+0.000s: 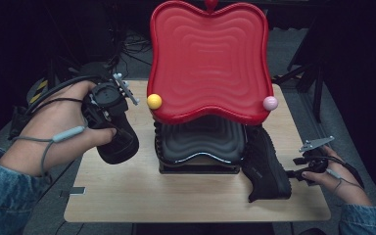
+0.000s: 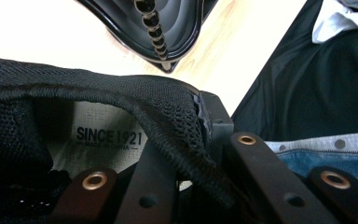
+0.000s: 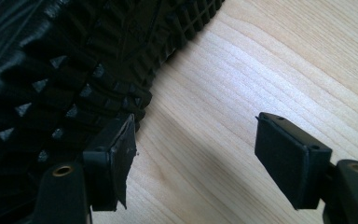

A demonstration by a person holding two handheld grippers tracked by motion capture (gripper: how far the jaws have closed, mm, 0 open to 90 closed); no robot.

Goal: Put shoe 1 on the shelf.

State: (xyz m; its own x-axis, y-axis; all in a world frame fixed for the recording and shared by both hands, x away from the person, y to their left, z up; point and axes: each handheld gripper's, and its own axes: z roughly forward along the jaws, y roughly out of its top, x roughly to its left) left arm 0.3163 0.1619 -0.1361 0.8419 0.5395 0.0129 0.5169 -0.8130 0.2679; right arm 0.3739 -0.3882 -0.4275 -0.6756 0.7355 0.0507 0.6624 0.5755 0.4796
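My left gripper (image 1: 113, 126) is held above the table's left part, shut on the collar of a black mesh shoe (image 1: 120, 147) that hangs from it. In the left gripper view the shoe's collar (image 2: 121, 93) is pinched between the jaws of the left gripper (image 2: 186, 140), and an insole reading "SINCE 1921" shows inside. A second black shoe (image 1: 267, 166) lies on its side at the table's right. My right gripper (image 1: 293, 174) stands open just right of it. In the right gripper view, the right gripper (image 3: 196, 144) has its left pad against the studded sole (image 3: 65, 60) and bare wood between its jaws.
An apple-shaped case stands mid-table: its red ribbed lid (image 1: 208, 58) is raised upright over a black base (image 1: 200, 144). A yellow ball (image 1: 154, 101) and a pink ball (image 1: 270, 103) sit at the lid's lower corners. Bare wooden table (image 1: 176, 196) lies in front.
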